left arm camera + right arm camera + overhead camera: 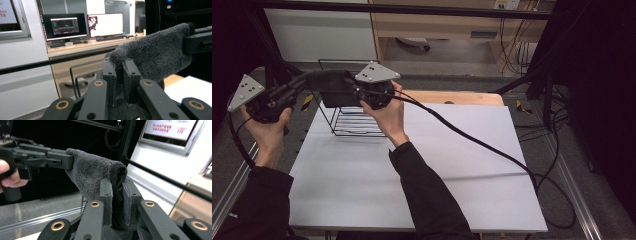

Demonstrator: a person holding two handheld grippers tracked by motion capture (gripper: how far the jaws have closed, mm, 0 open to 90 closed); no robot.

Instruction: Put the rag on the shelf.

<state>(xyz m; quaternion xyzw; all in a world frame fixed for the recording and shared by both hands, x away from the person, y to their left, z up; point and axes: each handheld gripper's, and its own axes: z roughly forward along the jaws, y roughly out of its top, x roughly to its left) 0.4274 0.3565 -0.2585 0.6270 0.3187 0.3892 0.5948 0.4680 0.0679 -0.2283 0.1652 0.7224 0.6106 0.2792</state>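
A dark grey fluffy towel [334,91] hangs stretched between my two grippers, above a black wire rack [357,124] at the table's far left. My left gripper [309,82] points right and is shut on the towel's left end. My right gripper [353,87] points left and is shut on the other end. In the left gripper view the towel [155,57] runs from my left gripper [119,75] up to the right gripper [198,41]. In the right gripper view my right gripper [117,197] pinches a fold of the towel [92,175], and the left gripper [53,157] clamps its far corner.
The white table [437,165] stretches out in front and to the right of the rack. A black cable [492,150] trails from the right gripper across it to the right edge. Black frame bars [412,9] cross overhead. Monitors [65,26] stand on a desk beyond.
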